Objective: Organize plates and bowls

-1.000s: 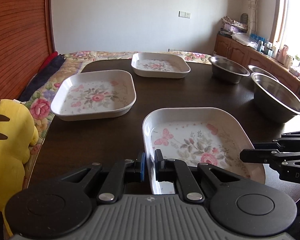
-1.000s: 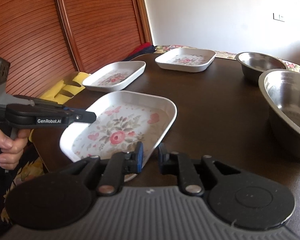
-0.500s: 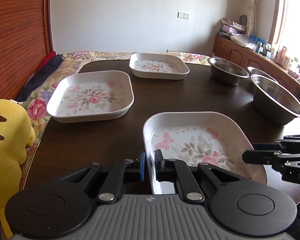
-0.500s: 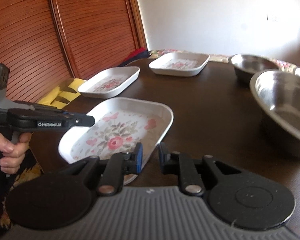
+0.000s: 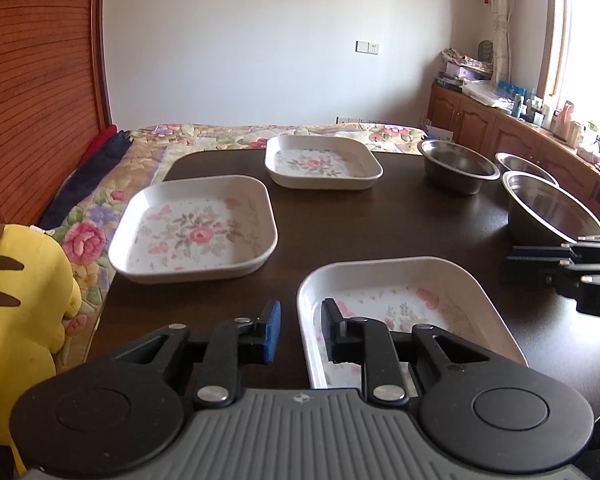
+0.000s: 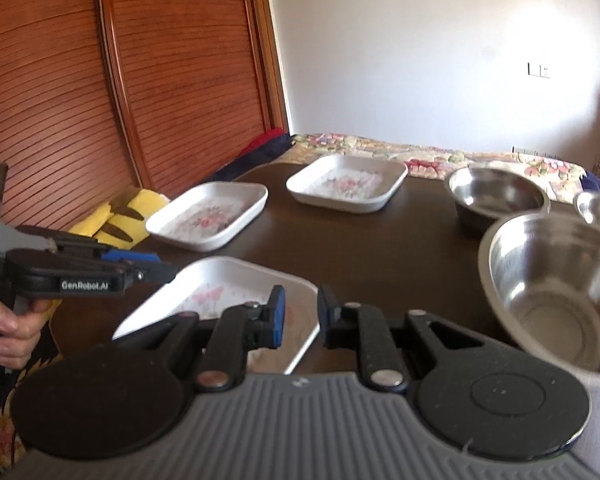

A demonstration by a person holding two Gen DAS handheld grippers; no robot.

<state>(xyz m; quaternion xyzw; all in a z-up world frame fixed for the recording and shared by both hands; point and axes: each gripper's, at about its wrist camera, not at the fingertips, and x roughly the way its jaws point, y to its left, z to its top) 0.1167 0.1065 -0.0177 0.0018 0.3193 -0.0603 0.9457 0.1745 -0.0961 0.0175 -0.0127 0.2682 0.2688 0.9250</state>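
Note:
Three white square plates with flower prints lie on a dark table [image 5: 384, 220]. At the front edge the near plate [image 5: 380, 267] [image 6: 228, 268] rests flat. My left gripper [image 5: 300, 328] [image 6: 156, 268] is open, its fingers straddling that plate's left rim without clamping it. My right gripper [image 6: 302, 320] [image 5: 508, 268] is open at the plate's right corner, with the rim beside its right finger. A second plate [image 5: 192, 274] sits mid-left and a third plate [image 5: 324, 182] at the back. Three steel bowls stand on the right: large [image 5: 548, 208] [image 6: 552, 280], medium [image 5: 456, 164], and a small one [image 5: 520, 162] behind them.
A yellow plush toy [image 5: 16, 300] lies off the table's left edge on a floral quilt [image 5: 140, 160]. A slatted wooden door [image 6: 100, 100] fills the left side. A hand [image 6: 12, 332] holds the left gripper. Wooden cabinets [image 5: 500, 128] run along the right wall.
My left gripper has opened and let go of the near plate's rim. Both grippers have drawn back and tilted up; the right one has moved off the plate's right edge.

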